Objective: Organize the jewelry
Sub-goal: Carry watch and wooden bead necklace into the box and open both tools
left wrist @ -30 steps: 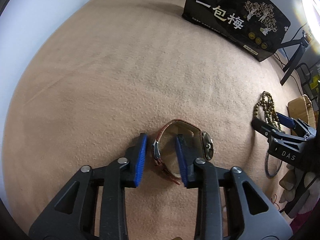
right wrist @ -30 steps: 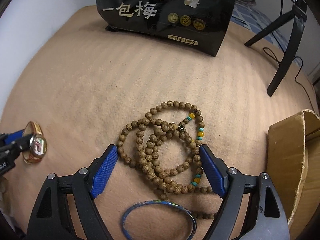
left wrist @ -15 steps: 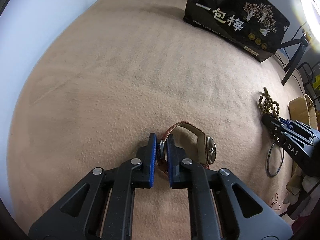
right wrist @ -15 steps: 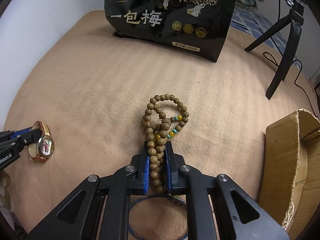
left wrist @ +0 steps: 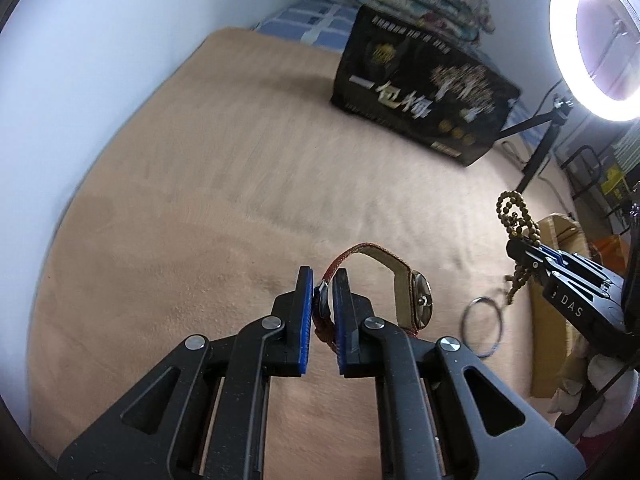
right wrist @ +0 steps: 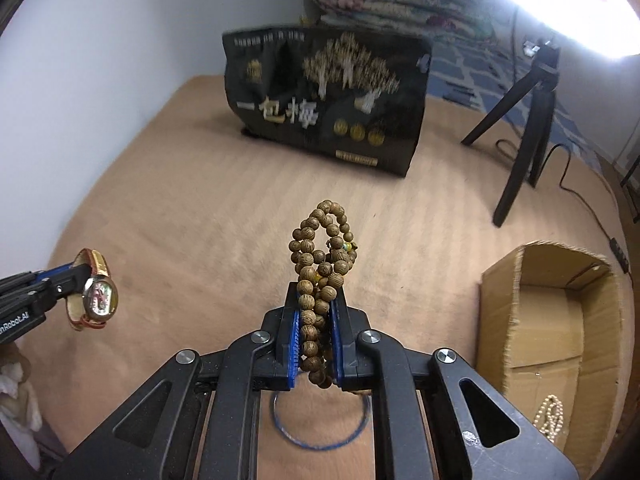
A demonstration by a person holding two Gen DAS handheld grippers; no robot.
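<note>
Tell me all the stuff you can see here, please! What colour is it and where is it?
watch: 1, gold case, red-brown strap, held up in left gripper
bead string: 1, brown wood with a few yellow and teal beads, held up in right gripper
bangle: 1, thin blue ring, lying on blanket
gold chain: 1, pale gold, inside cardboard box
cardboard box: 1, brown, open, at right
black bag: 1, gold print, standing at back
blanket: 1, tan, underneath everything
tripod: 1, black, back right
left gripper: 1, black, blue pads
right gripper: 1, black, blue pads
</note>
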